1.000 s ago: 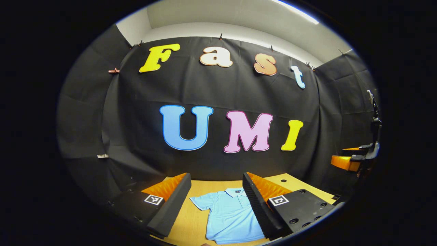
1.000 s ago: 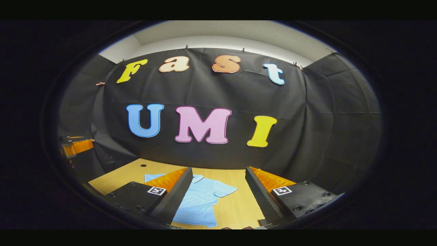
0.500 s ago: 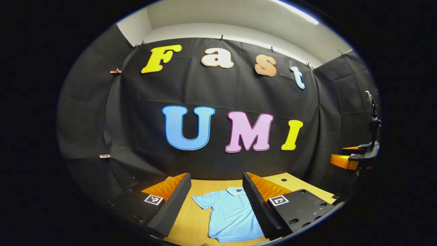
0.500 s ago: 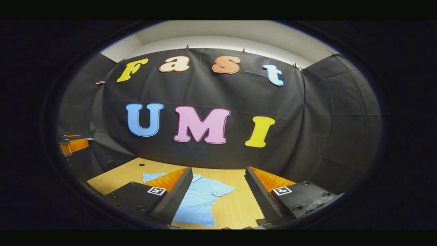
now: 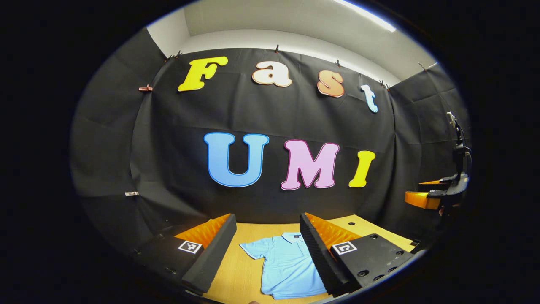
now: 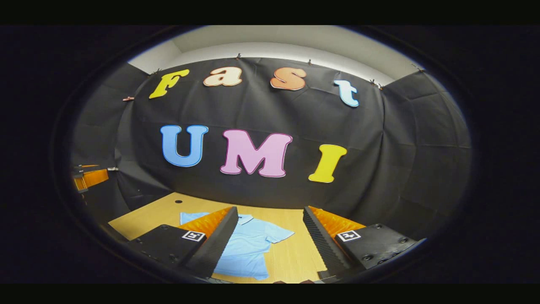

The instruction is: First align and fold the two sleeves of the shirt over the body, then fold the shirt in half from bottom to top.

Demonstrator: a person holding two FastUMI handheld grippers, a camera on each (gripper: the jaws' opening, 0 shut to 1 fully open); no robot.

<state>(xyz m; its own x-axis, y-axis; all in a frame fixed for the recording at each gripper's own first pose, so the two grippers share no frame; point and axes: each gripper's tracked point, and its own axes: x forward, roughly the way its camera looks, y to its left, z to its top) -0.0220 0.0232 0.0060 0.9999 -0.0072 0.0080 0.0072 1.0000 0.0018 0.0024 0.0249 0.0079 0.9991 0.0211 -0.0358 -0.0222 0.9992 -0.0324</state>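
Wooden table (image 5: 242,270) bears flat shirt (image 5: 284,268) beneath both parted grippers.

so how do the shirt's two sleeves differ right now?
In the left gripper view, the shirt's one sleeve lies fully in sight, spread flat on the table; the other sleeve sits behind a finger there. It shows spread out in the right gripper view. Both lie unfolded, away from the body.

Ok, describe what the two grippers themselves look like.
Both match: the left gripper and right gripper each have two long wedge-shaped fingers with ribbed inner faces, mounted on dark blocks with screw holes. Each block carries a small square black-and-white marker.
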